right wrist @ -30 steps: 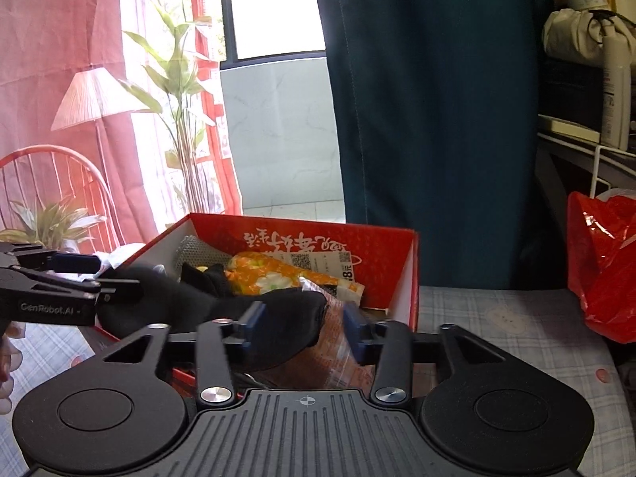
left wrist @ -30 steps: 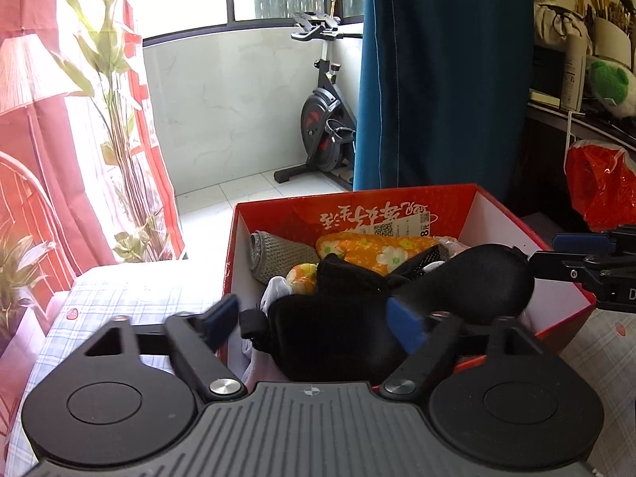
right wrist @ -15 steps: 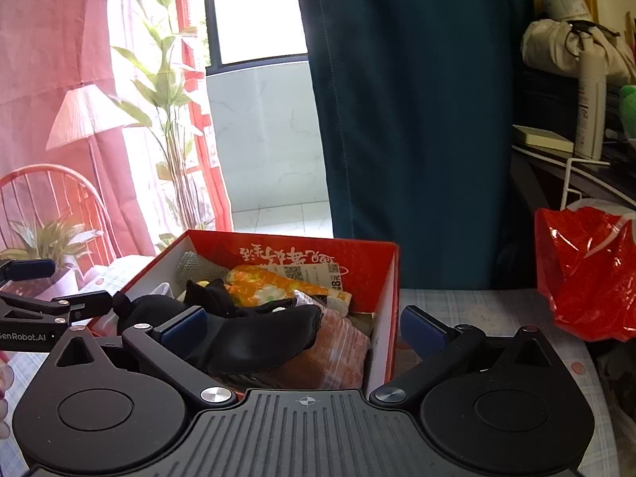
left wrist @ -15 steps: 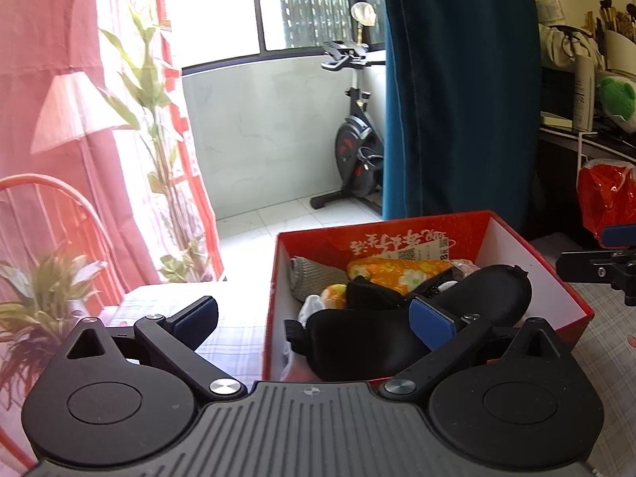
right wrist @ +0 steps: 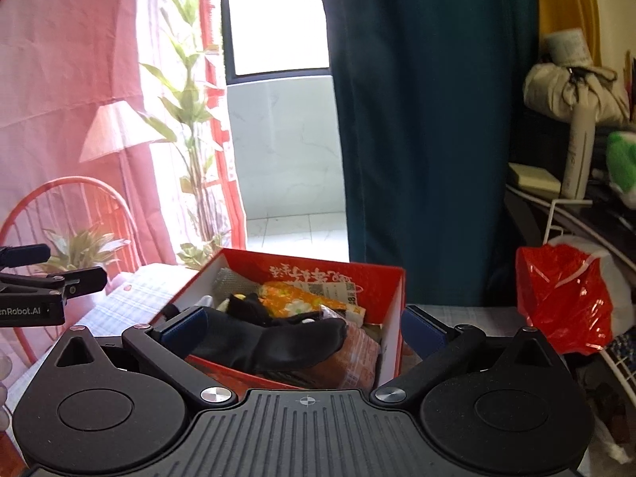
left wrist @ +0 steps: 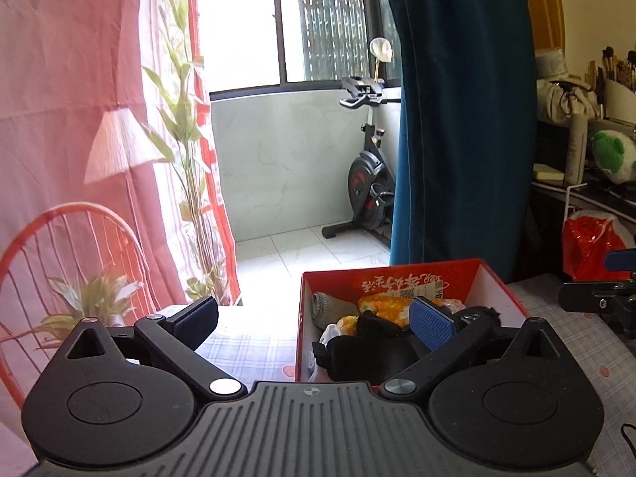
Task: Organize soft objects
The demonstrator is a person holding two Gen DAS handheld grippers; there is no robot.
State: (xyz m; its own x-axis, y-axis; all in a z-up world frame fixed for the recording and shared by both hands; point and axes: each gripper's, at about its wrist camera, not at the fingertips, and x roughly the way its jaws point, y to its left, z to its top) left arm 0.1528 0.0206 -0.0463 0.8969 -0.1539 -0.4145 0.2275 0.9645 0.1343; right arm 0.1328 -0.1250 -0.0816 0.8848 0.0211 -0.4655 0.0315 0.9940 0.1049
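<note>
A red cardboard box (left wrist: 493, 284) (right wrist: 391, 290) sits on the checked tablecloth. In it lie a black soft item (left wrist: 369, 353) (right wrist: 286, 342), an orange floral cloth (left wrist: 381, 303) (right wrist: 294, 298) and a grey knitted roll (left wrist: 326, 310). My left gripper (left wrist: 314, 320) is open and empty, drawn back to the left of the box. My right gripper (right wrist: 304, 326) is open and empty, just in front of the box. Each gripper shows at the edge of the other's view.
A red plastic bag (right wrist: 564, 298) lies right of the box. A cluttered shelf (right wrist: 572, 198) stands at far right. A blue curtain (left wrist: 457, 119), an exercise bike (left wrist: 369, 183), a red wire chair (left wrist: 67, 262) and plants (left wrist: 183, 151) are behind the table.
Both grippers opened and let go of the black soft item, which now lies in the box. Both pulled back from the box, the left one moving left.
</note>
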